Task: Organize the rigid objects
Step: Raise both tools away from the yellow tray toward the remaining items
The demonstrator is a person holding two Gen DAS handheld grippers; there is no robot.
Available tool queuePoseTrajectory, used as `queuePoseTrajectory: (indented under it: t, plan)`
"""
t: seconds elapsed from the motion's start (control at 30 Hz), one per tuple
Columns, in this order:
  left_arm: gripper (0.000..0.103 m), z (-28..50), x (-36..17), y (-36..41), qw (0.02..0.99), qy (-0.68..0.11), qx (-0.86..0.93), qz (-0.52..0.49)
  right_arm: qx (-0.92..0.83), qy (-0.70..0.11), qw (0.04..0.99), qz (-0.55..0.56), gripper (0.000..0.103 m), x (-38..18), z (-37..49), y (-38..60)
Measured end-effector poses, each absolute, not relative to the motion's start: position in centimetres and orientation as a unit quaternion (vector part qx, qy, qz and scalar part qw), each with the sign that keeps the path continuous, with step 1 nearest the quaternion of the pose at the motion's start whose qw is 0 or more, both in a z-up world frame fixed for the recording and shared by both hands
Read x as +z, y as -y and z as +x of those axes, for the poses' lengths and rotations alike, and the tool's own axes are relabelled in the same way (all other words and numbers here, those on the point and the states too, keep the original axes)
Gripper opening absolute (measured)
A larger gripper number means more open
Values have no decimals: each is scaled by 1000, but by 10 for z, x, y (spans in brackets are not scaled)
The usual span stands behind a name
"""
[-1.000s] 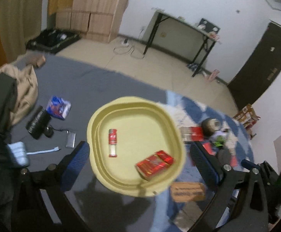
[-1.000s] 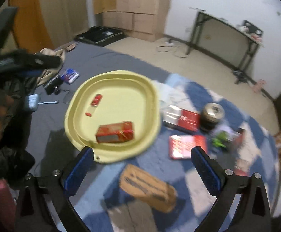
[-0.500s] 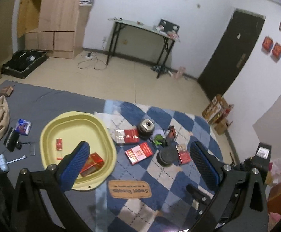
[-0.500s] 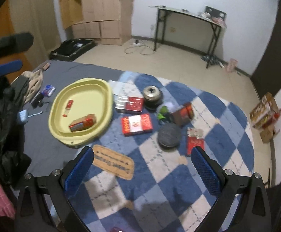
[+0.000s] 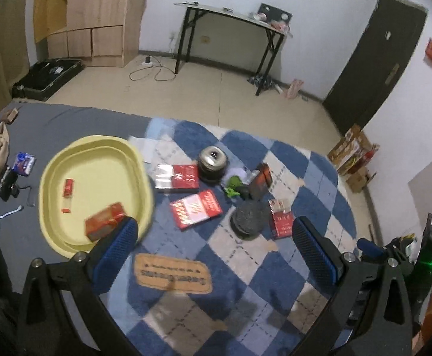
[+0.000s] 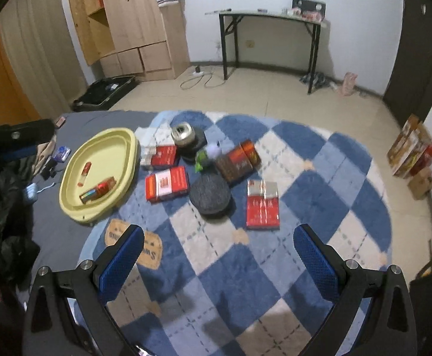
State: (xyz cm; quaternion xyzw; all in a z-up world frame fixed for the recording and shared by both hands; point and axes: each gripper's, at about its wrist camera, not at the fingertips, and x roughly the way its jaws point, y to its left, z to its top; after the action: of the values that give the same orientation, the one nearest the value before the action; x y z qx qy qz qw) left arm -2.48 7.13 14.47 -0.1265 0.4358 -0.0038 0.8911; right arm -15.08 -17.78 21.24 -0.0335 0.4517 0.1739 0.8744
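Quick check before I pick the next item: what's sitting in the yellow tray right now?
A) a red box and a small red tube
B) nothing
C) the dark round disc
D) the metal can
A: the yellow tray holds only a red box and a small red tube; the disc and can lie on the rug.

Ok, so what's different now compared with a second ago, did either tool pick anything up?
Both tools pulled up and back from the yellow tray, so far more of the checked rug and the room shows. The left tool and right tool are open and empty; nothing was grasped or released. Unchanged: the red box and small red item in the tray, the red packs and round tins on the rug.
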Motion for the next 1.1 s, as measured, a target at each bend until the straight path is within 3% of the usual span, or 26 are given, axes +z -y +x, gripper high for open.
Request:
queuePoseTrajectory:
  t: [0.17,0.4,0.63,1.1]
  plan:
    - [103,7,143,-10,902,-426,-9,-72,176,-468,865,-41,103,192,-130,224]
    - [103,47,145,14,893,-448,-2,-39,174,-480,860,-8,103,178,-88,248]
    - [103,40,146,1,894,-447,0,-26,198,-480,853,-50,103,164,-88,227]
    - [103,31,42,-85,867,-493,-2,-71,162,-503,849,-1,103,121,-80,218]
